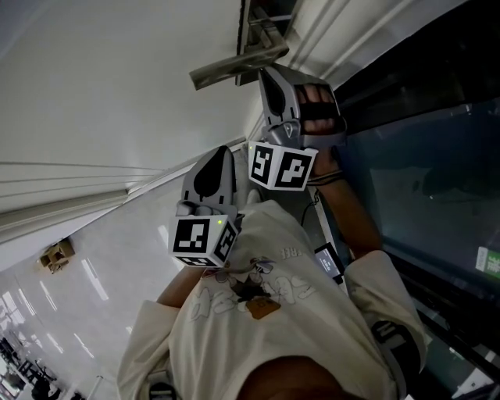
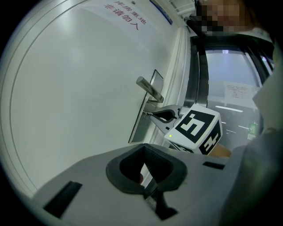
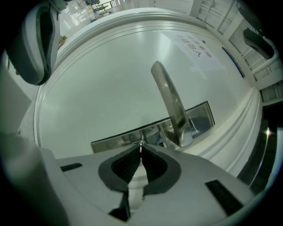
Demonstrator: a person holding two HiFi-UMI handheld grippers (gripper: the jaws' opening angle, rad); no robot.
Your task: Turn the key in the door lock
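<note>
1. The key (image 3: 140, 144) sits in the lock plate (image 3: 117, 140), just beside the door handle (image 3: 170, 103). It is pinched at the very tips of the right claw (image 3: 140, 150), which is closed narrow on it.
2. Slipping under twist is judged the main risk, since so little metal is gripped.
3. Off-axis turning could bend the key or draw it out.
4. The left claw (image 2: 143, 151) is kept apart from the lock, closed and empty.
5. A smooth white door (image 3: 101, 88) bearing a notice (image 3: 199, 50) is seen, with a glass panel (image 1: 422, 180) beside it and a glossy floor (image 1: 101, 281).

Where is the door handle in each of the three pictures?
Head view: door handle at top centre.
Left gripper view: door handle just above centre.
Right gripper view: door handle at centre, rising upward.
Shared landmark: the metal lock plate behind it.
</note>
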